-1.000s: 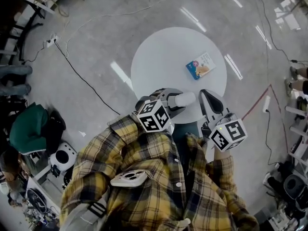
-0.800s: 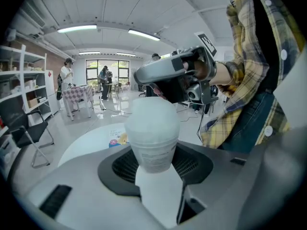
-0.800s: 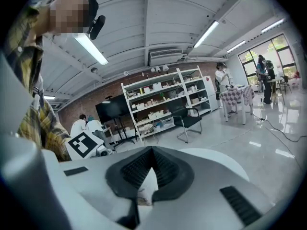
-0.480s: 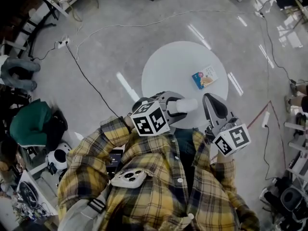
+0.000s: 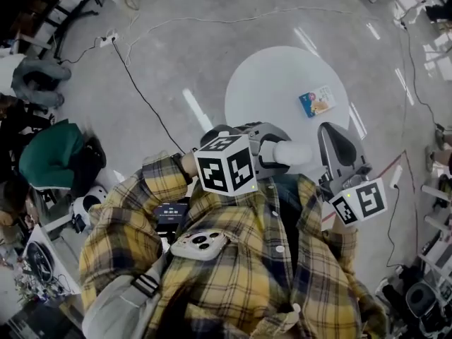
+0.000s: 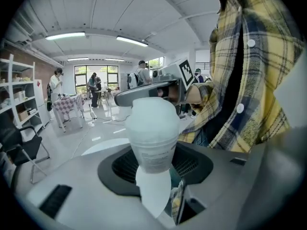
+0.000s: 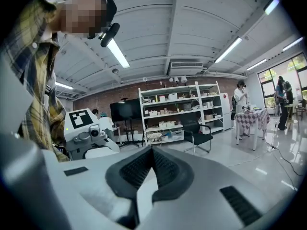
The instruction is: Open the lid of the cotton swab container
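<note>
Pads (image 6: 120, 169) of the left gripper (image 6: 153, 169) pinch the cotton swab container (image 6: 152, 128) by its lower body. Its domed lid (image 6: 151, 110), apparently closed, juts clear beyond them. The right gripper (image 7: 152, 153) has its jaws pressed together on nothing.

To take the lid, those jaws would likely have to part first and then close on its rim. From there the lid should come off along the container's axis, while the left grip stays firm without crushing the thin wall. Keeping the mouth tilted upward should stop swabs from spilling.

In the head view both grippers hang before the person's plaid shirt (image 5: 233, 260), above the near edge of the round white table (image 5: 268, 83). The left gripper points across toward the right one, which aims forward. A small packet (image 5: 316, 101) lies well apart on the table.
</note>
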The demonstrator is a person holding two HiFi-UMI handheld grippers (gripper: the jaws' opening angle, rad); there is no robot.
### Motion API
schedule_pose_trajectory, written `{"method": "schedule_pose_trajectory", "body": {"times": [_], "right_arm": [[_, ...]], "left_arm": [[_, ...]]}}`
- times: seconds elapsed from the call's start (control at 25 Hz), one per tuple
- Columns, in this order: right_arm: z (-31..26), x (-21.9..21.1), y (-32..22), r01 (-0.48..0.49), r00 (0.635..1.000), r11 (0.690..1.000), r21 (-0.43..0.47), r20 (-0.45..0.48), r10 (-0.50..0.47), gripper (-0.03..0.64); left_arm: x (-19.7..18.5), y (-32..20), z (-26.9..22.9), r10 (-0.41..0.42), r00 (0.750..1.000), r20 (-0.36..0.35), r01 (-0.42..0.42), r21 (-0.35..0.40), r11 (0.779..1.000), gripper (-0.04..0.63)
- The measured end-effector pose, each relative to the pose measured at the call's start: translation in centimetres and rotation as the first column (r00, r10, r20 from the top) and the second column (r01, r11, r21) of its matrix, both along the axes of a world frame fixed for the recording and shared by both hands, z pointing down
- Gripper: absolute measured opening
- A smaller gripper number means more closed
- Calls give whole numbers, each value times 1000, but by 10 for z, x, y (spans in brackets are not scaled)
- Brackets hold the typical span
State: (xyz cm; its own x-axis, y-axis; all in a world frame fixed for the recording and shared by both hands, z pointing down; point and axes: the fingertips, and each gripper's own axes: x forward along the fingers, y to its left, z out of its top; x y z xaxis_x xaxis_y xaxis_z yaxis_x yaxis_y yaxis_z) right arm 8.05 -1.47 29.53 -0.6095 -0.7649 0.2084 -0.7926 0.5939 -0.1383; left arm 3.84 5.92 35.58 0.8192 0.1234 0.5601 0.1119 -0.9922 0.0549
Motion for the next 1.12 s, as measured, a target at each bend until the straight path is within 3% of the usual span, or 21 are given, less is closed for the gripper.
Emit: {"method": "schedule_pose_trajectory", "body": {"times": [0.84,1.12], "right_arm": [[-8,0,14,-11,1000,1000,23,-13,12,14],[-15,-8,16,35,999,999,37,12,-35,15]], "left_arm": [[-2,15,-12,54,998,13,-54,16,998,209],[-4,15,-10,62,998,18,-63,10,998,209]]}}
